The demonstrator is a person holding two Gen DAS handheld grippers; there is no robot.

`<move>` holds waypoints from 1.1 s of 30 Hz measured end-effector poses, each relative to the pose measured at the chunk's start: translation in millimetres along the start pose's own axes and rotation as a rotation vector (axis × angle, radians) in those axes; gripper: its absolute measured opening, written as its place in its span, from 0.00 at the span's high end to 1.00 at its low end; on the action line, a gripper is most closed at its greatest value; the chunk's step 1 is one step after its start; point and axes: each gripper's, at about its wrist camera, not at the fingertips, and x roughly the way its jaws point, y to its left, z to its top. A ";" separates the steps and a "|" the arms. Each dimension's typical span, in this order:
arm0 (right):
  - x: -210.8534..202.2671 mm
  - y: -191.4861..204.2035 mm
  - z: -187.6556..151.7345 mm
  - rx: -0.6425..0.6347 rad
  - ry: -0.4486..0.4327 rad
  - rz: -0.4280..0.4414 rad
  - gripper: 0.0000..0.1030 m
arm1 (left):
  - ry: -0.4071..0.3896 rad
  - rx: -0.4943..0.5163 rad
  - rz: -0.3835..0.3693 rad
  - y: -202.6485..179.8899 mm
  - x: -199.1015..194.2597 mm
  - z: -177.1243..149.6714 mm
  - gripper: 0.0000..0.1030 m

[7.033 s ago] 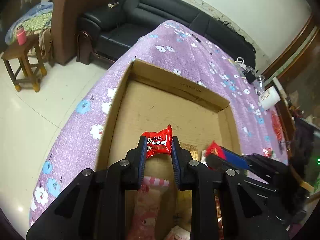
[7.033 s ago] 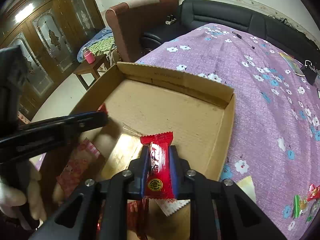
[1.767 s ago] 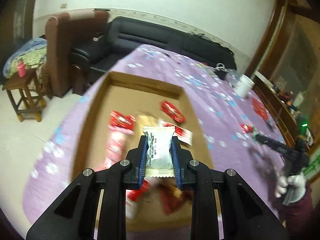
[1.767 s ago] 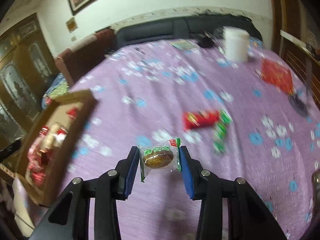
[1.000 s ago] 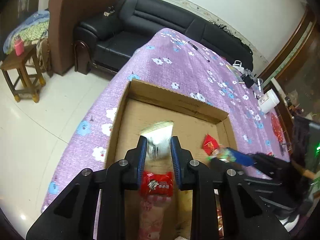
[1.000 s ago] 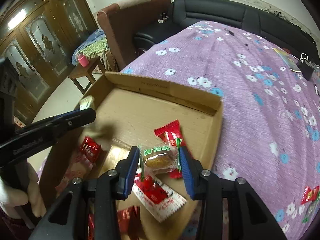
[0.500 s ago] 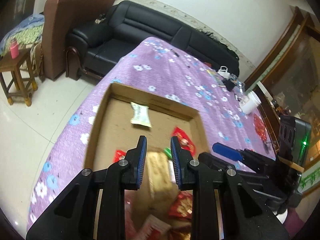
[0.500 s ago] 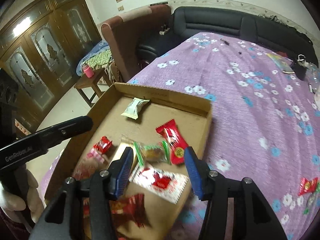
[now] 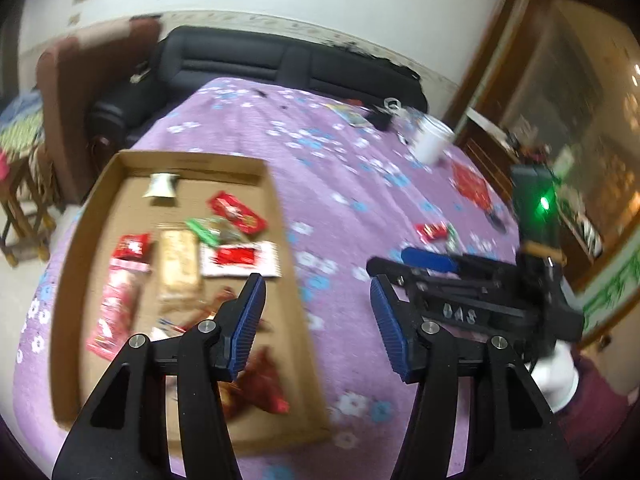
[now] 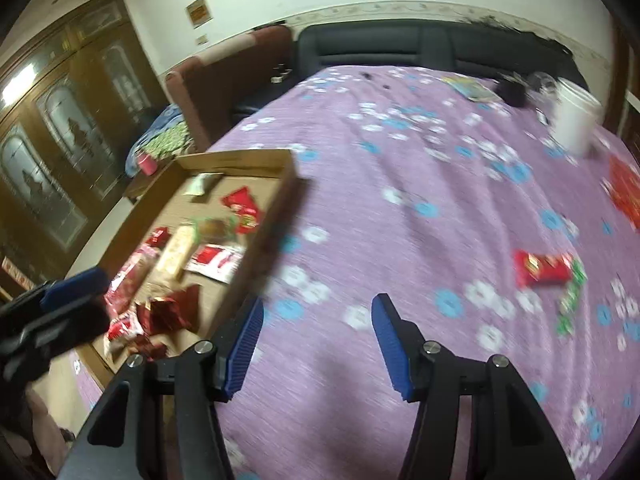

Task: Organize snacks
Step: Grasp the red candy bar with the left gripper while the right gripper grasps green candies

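Observation:
A shallow cardboard box (image 9: 280, 204) lies on the purple flowered tablecloth and holds several snack packets, among them a white one (image 9: 162, 186) at its far end and a clear green-ended one (image 9: 214, 230). The box also shows in the right wrist view (image 10: 276, 208). My left gripper (image 9: 316, 320) is open and empty above the box's right edge. My right gripper (image 10: 316, 336) is open and empty over the cloth, right of the box. A red snack (image 10: 542, 267) and a green one (image 10: 570, 300) lie on the cloth to the right.
A white cup (image 10: 574, 120) stands at the far right of the table, with a red packet (image 10: 626, 192) near it. A black sofa (image 10: 432, 50) and a brown armchair (image 10: 224, 76) are behind the table. A wooden stool (image 9: 20, 200) stands at the left.
Both grippers have let go of their snacks into the box, opened wide and swung right, away from the box toward the loose snacks on the cloth.

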 end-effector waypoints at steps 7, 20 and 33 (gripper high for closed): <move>-29.2 -58.4 -19.7 0.111 -0.041 -0.036 0.42 | 0.034 0.125 0.043 -52.8 13.2 -18.5 0.47; -78.3 -172.4 -47.4 0.338 -0.121 -0.120 0.38 | 0.139 0.171 0.042 -95.3 52.1 -30.3 0.47; -69.8 -220.7 -43.7 0.418 -0.126 -0.141 0.38 | 0.265 0.166 -0.025 -121.3 109.9 -45.9 0.47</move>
